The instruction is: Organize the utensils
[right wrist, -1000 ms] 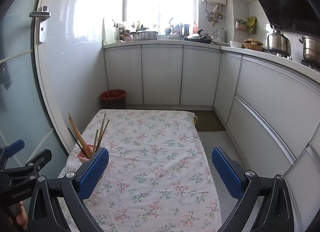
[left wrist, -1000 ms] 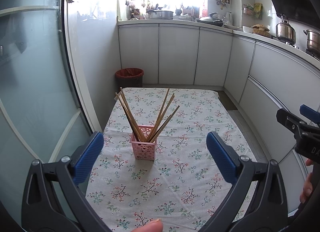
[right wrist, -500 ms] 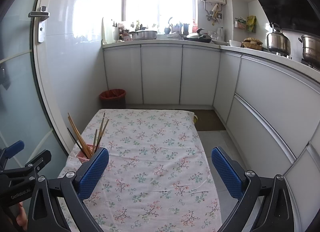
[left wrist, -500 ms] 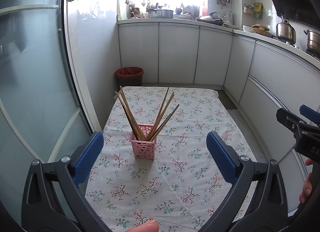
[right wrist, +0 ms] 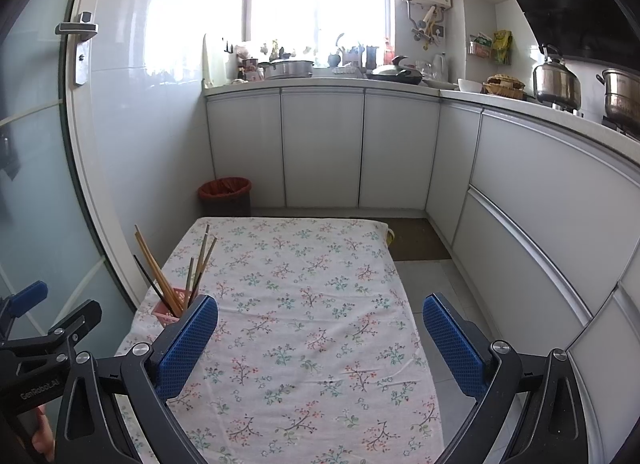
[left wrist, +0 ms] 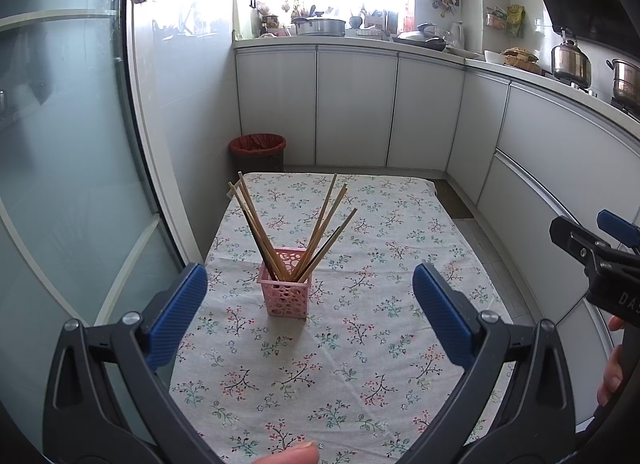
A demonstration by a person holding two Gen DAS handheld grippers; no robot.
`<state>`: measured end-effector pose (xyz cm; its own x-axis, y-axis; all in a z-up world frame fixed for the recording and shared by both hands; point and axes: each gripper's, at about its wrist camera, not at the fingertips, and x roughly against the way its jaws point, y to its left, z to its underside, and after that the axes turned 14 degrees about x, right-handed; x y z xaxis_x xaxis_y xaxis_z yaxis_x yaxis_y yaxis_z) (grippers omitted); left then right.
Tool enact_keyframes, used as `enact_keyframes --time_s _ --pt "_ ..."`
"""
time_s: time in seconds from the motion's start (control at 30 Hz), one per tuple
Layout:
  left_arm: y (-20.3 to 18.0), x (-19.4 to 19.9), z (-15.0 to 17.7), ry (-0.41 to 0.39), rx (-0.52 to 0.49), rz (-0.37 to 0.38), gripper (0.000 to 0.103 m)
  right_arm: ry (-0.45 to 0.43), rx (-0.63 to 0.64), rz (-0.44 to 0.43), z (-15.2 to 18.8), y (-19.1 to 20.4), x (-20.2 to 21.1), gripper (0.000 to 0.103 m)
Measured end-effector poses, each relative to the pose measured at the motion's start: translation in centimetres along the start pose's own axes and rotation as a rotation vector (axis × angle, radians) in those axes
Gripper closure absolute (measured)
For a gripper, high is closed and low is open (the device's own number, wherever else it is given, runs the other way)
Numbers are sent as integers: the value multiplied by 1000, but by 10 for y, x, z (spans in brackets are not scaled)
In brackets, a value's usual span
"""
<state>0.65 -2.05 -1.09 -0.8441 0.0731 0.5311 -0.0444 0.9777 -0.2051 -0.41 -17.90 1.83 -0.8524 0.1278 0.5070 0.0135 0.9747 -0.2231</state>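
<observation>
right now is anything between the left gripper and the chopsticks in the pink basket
Nothing visible. The left gripper is open, and only bare floral tablecloth lies between its fingers and the pink basket holding the chopsticks. The right gripper is off to the side, also open.

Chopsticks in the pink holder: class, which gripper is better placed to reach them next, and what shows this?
Left, probably. The chopsticks and pink holder sit centred between the open left gripper. From the open right gripper, the holder lies far left, half hidden behind its finger.
</observation>
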Motion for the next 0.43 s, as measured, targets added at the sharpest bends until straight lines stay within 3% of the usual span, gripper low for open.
enact_keyframes --time_s 0.43 --pt "2 -2 0 9 3 5 1 9 -5 -1 2 -1 0 0"
